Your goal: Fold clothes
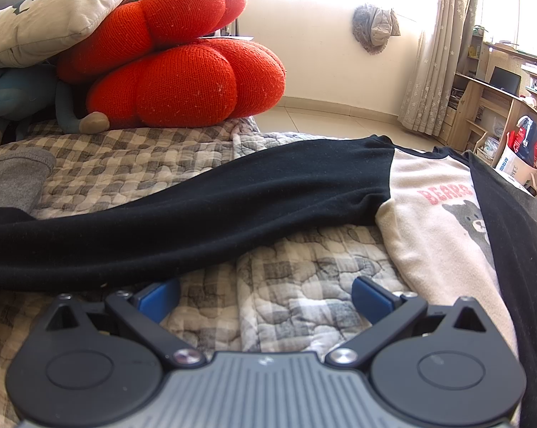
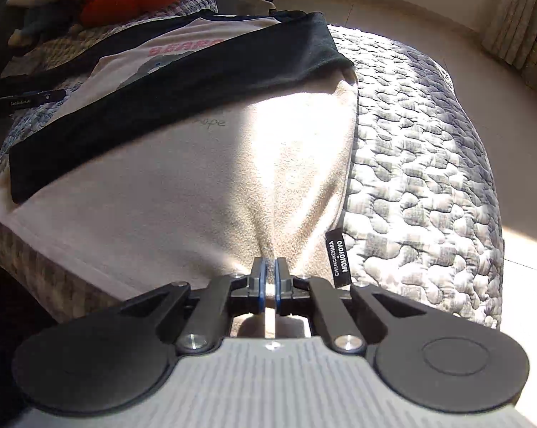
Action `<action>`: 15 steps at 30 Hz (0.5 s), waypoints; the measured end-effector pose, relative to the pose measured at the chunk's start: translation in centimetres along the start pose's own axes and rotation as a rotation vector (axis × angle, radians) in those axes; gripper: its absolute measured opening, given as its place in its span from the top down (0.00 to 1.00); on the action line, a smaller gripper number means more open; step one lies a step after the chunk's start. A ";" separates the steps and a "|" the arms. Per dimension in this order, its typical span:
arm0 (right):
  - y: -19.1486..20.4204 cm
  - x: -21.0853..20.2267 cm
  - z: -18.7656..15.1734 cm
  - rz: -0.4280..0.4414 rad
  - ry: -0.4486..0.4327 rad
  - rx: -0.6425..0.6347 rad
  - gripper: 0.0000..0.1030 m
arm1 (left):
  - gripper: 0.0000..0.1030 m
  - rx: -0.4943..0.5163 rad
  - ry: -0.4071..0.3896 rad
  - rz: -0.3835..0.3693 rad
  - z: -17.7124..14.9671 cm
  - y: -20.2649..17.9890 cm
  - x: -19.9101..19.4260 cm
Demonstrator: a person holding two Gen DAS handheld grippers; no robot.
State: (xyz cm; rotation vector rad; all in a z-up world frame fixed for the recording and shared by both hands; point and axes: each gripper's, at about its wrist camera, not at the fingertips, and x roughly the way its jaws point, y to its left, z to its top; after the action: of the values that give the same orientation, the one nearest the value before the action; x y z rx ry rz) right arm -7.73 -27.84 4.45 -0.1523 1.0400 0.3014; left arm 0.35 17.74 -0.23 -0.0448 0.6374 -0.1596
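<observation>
Right gripper (image 2: 270, 278) clamped on shirt (image 2: 183, 192) hem, 6 o'clock; left gripper (image 1: 265, 297) fingers apart, empty. One-sided lift likely skews fold.

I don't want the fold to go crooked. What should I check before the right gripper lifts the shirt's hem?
1. Right gripper pinching the shirt hem: ok, pads shut on the cream fabric, which puckers toward them.
2. Right sleeve laid across the body: ok.
3. Left sleeve folded in: not ok, it lies stretched out over the quilt.
4. Left gripper ready: open, empty, over the quilt short of that sleeve: ok.
5. Both hem layers caught: cannot tell.
6. Side label clear of the pads: ok, beside them.
</observation>
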 end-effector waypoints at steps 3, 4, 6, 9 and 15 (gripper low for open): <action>-1.1 -0.5 2.0 -0.022 -0.074 0.016 0.81 | 0.00 0.000 0.000 0.000 0.0 0.0 0.0; -1.7 -0.6 3.5 -0.023 -0.125 0.034 0.76 | 0.00 0.000 0.000 0.000 0.0 0.0 0.0; -2.8 -0.4 6.9 -0.021 -0.222 0.070 0.42 | 0.00 0.000 0.000 0.000 0.0 0.0 0.0; -3.5 1.8 12.9 -0.055 -0.287 0.080 0.39 | 0.00 0.000 0.000 -0.001 0.0 0.0 0.0; -4.8 9.5 18.4 -0.168 -0.232 0.010 0.40 | 0.00 0.000 -0.001 -0.001 0.0 0.0 0.0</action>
State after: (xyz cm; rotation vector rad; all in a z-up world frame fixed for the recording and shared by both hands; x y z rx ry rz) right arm 13.42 -25.86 5.39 -0.1899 0.7931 0.1566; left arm 0.38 17.77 -0.23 -0.0450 0.6368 -0.1604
